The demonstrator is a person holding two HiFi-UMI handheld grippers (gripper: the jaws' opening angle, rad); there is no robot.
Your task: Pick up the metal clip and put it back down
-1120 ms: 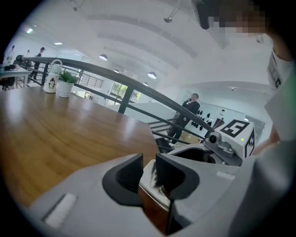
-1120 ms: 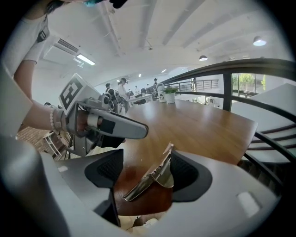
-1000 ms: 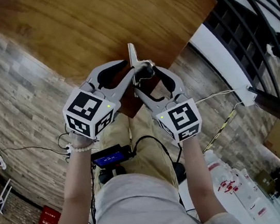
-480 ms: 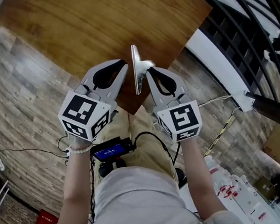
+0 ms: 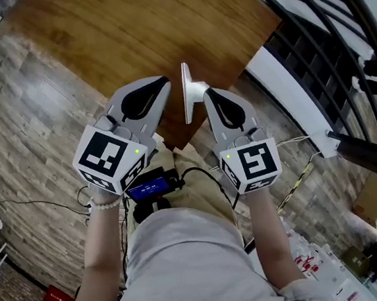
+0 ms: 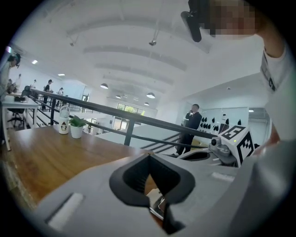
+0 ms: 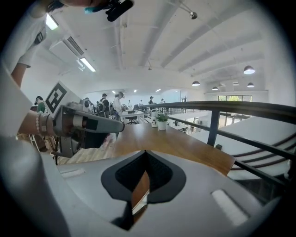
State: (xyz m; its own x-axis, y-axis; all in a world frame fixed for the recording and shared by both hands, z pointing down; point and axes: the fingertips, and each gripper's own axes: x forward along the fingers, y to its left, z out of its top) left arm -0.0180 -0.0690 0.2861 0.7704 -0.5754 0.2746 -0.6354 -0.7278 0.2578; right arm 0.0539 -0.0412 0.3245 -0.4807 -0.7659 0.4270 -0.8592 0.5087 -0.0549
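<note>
Right claw (image 5: 205, 93), jaws just closed, pinches the metal clip (image 5: 186, 94) by a thin edge at its tip, counter (image 5: 156, 25) below, left claw (image 5: 164, 83) pressed together empty just left; risk: so shallow a hold may let clip swivel or drop.

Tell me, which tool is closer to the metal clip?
Right. The right tool, jaws just closed, pinches the metal clip by its side tab. The left tool is shut and sits just left of the clip, not touching it.
</note>
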